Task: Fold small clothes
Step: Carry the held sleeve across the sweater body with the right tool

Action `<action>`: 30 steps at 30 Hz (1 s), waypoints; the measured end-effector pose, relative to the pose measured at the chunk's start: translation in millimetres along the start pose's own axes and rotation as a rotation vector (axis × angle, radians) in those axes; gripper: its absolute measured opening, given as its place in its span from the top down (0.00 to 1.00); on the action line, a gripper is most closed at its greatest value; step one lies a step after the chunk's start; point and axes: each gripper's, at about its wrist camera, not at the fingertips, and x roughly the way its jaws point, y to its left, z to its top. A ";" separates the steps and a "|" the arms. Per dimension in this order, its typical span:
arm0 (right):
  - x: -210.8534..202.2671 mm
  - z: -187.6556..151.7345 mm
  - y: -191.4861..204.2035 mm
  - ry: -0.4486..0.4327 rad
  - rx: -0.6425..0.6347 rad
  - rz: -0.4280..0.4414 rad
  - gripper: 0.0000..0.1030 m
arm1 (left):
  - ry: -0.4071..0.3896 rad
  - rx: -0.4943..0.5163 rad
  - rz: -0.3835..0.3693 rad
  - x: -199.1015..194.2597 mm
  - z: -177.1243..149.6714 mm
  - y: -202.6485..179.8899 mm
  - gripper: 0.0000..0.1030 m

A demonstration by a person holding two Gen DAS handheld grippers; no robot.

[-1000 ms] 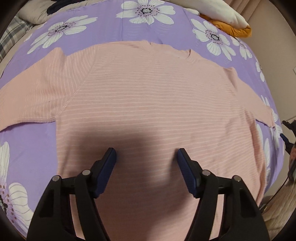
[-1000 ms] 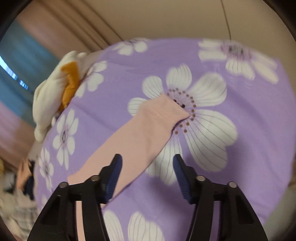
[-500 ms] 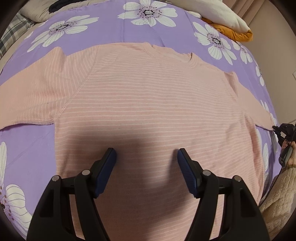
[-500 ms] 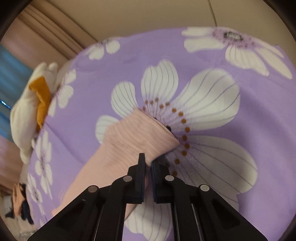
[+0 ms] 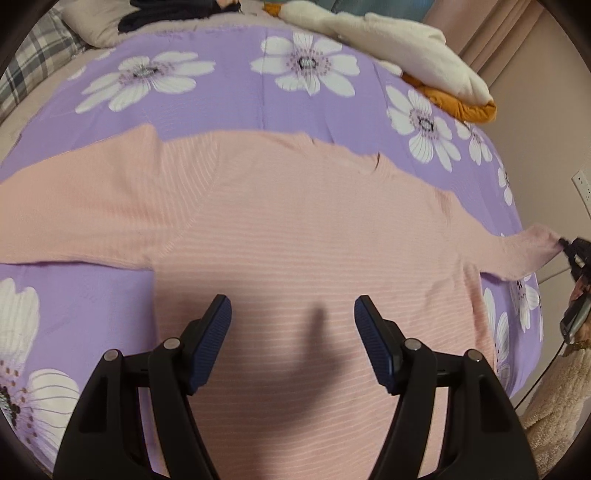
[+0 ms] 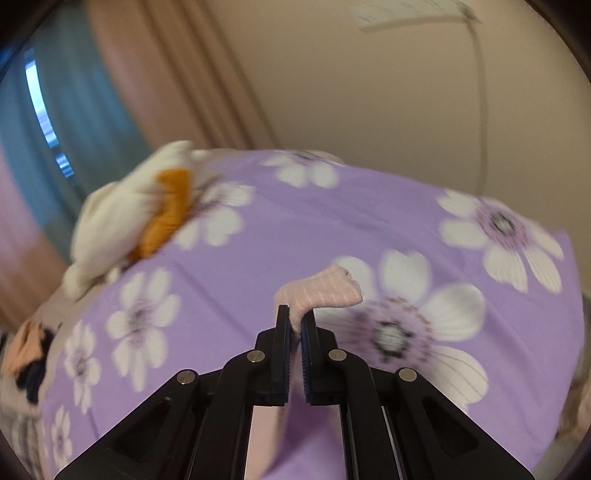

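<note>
1. Pink striped sweater (image 5: 295, 236) lies flat on my purple floral bedspread (image 5: 236, 96); its sleeve cuff (image 6: 325, 291), flat on the bedspread a second ago, is now lifted.
2. My right gripper (image 6: 294, 325) has clamped that cuff since then.
3. My left gripper (image 5: 293, 321) hangs spread over the sweater's body, gripping nothing.

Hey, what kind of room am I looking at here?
Most likely a bedroom: a purple flowered bedspread covers a bed, a pillow sits at its far edge, and curtains hang beside it.
</note>
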 end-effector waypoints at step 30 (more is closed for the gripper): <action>-68.5 -135.1 226.2 0.162 -0.524 0.353 0.94 | -0.105 -0.056 -0.059 -47.3 -0.9 29.6 0.33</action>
